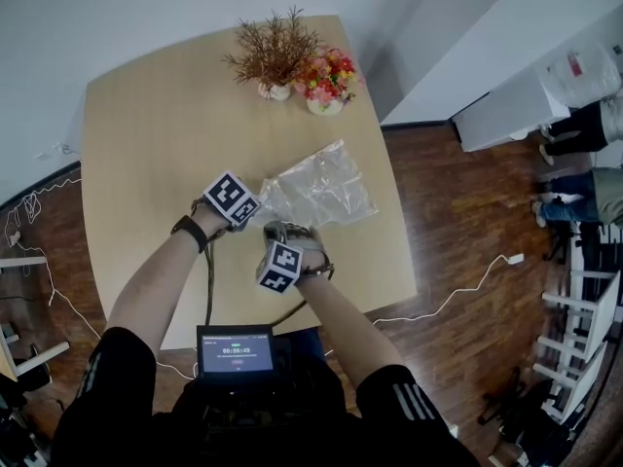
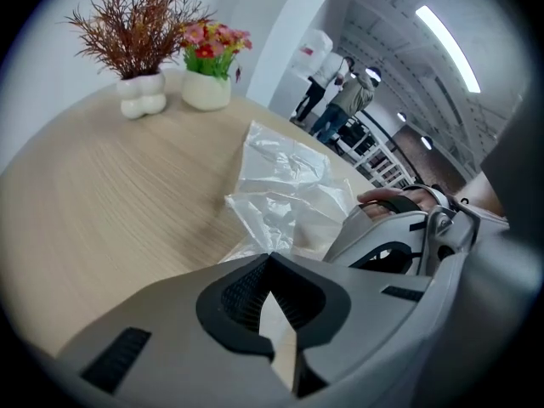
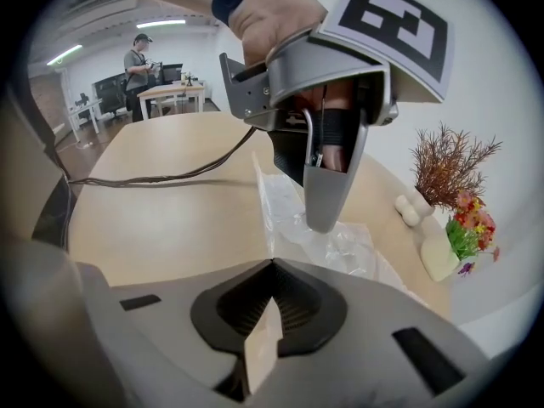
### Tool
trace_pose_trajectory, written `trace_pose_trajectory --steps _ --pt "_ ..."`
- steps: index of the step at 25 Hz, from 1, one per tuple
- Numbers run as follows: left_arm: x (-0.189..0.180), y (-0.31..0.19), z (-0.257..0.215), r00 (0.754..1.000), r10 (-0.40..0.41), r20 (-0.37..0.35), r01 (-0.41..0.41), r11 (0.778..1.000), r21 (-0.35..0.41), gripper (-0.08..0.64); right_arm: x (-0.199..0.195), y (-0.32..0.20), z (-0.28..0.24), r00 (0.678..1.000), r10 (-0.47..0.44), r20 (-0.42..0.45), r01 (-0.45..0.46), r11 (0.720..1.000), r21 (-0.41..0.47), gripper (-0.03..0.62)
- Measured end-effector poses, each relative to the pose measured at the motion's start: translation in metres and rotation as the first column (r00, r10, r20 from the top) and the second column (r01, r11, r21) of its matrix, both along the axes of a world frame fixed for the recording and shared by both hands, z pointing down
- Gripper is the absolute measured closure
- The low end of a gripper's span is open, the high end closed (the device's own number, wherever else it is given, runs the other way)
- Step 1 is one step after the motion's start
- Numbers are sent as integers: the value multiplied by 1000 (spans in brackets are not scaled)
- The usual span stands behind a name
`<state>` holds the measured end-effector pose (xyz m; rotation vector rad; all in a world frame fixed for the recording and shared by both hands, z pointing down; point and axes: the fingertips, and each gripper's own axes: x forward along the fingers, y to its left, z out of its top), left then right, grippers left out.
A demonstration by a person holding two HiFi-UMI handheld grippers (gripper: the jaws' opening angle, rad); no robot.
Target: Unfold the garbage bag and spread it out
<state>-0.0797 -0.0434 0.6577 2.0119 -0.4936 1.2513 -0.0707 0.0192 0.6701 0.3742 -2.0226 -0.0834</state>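
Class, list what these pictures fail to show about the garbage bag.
- Head view: garbage bag, near edge, covered by left hand-held gripper and right hand-held gripper.
- Head view: screen text, too small to read.
- Left gripper view: bag's near right part, behind the right hand-held gripper.

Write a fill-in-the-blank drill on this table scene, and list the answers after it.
1. Besides the garbage bag, the table bears ___ pots: the flower pot and the dry-plant pot.
2. In the head view, the flower pot stands to the ___ of the dry-plant pot.
3. At the near edge of the garbage bag, the left tongs are ___.

Missing words: two; right; shut.
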Motion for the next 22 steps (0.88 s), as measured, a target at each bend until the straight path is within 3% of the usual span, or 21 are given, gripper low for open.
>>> trace_pose_trajectory --steps 12,22 --pt "-32 -20 2 994 34 103 -39 998 51 558 3 15 -4 1000 -15 23 15 1000 -11 574" --pt "-52 -34 5 988 14 157 -28 996 89 559 0 33 -11 997 -65 41 65 998 -1 574"
